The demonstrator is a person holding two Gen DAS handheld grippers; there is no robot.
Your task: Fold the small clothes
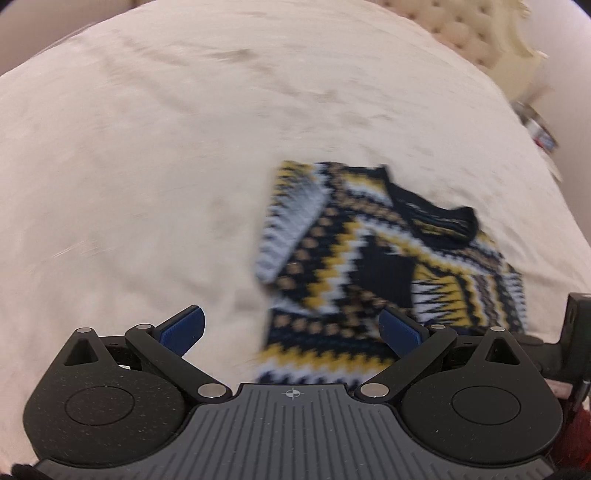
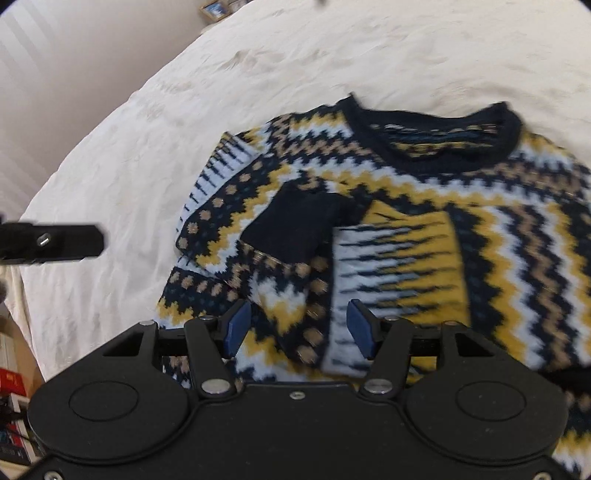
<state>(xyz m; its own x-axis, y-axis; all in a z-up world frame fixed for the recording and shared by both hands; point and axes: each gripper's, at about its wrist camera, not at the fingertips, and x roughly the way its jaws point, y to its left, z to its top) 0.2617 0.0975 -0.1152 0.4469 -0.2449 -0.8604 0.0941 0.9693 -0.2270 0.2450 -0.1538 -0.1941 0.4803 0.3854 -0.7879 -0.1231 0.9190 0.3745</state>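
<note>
Both sleeves lie folded across the sweater (image 2: pixel 424 221) on the bed (image 2: pixel 147 129) — narrowing it. Left gripper (image 1: pixel 291 330) and right gripper (image 2: pixel 297 328) hover spread apart, empty — probably ready for the bottom fold.

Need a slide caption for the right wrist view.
Open right gripper above a zigzag-knit sweater with sleeves folded in, on a cream bedspread.

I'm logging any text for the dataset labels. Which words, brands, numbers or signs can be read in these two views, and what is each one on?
No readable text in either view.
Sweater: only a knitted zigzag pattern, no label showing.
Left gripper: a crosshair mark on its body, no letters.
Red items at the lower left edge of the right wrist view: any print is too small and blurred to read.
Framed picture past the bed: too blurred to read.
</note>
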